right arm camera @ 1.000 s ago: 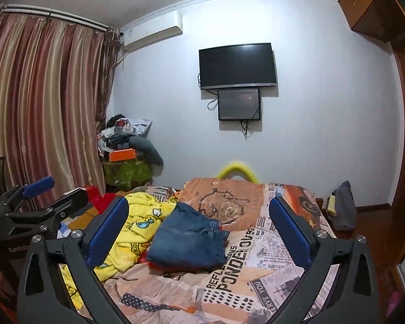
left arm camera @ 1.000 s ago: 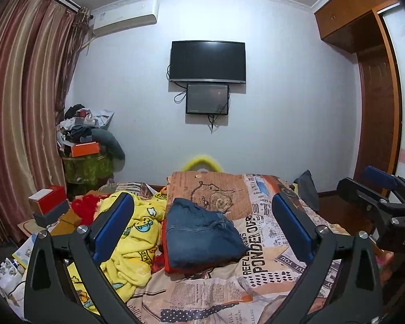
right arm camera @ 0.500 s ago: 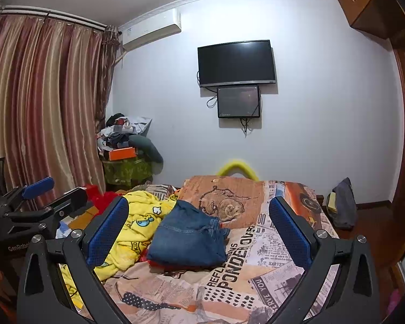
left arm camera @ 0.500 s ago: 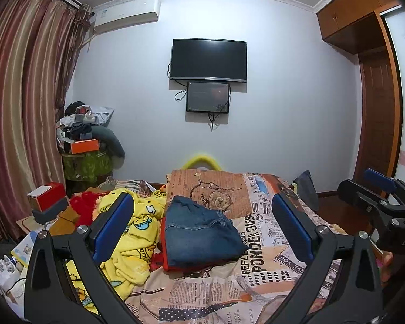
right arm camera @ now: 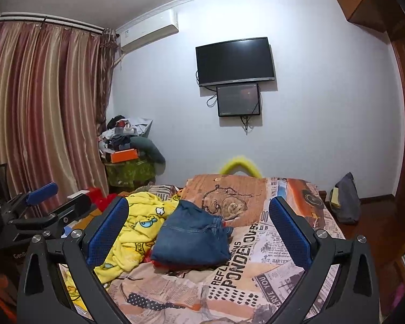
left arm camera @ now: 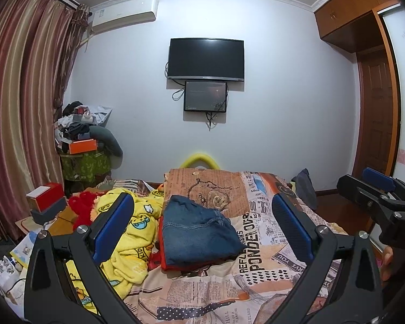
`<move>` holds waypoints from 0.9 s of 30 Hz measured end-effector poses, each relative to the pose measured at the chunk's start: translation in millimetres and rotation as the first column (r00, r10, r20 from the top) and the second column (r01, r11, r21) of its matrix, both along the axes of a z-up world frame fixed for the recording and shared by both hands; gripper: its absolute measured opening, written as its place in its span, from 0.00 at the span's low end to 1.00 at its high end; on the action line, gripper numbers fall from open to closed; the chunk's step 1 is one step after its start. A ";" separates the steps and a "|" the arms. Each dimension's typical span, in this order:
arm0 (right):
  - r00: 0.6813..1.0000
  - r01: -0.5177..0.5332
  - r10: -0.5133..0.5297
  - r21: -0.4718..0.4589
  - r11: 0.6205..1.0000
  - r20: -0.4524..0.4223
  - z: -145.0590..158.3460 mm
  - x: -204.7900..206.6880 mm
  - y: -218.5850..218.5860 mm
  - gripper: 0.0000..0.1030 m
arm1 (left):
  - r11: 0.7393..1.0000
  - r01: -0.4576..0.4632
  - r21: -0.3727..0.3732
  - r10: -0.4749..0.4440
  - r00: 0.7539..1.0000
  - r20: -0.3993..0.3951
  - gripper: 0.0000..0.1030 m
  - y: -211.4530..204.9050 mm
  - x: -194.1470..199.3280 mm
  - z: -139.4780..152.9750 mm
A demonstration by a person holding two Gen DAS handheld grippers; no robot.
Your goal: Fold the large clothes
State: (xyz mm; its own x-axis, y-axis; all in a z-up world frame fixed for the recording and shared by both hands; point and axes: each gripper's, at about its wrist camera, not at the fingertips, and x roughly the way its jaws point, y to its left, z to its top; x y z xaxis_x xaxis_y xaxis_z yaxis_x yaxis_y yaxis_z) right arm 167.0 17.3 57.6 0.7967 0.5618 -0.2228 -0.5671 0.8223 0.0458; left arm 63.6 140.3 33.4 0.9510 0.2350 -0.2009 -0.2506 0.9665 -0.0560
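Folded blue jeans [left arm camera: 199,232] lie on a folded red garment [left arm camera: 164,259] in the middle of the bed [left arm camera: 259,256]; they also show in the right wrist view [right arm camera: 194,237]. A crumpled yellow cartoon-print garment [left arm camera: 137,229] lies to their left, and it shows in the right wrist view too [right arm camera: 137,229]. My left gripper [left arm camera: 201,229] is open and empty, held above the near end of the bed. My right gripper [right arm camera: 198,229] is open and empty too, beside it at the right [left arm camera: 375,197].
The bed has a newspaper-print cover [right arm camera: 256,256]. A red plush thing [left arm camera: 83,208] and a red-and-white box [left arm camera: 44,198] sit at the left. A cluttered stand [left arm camera: 83,145] is by the curtain [left arm camera: 21,124]. A dark bag [right arm camera: 345,202] sits at the bed's far right. A TV [left arm camera: 205,59] hangs on the wall.
Both grippers have tilted up very slightly, so the bed sits a little lower in view. The clothes have not moved.
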 end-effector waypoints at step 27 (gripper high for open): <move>1.000 0.009 -0.009 0.007 1.000 -0.001 2.9 -0.2 1.4 1.00 | 0.999 0.039 -0.016 -0.039 0.999 -0.015 1.00 -5.9 5.9 -2.1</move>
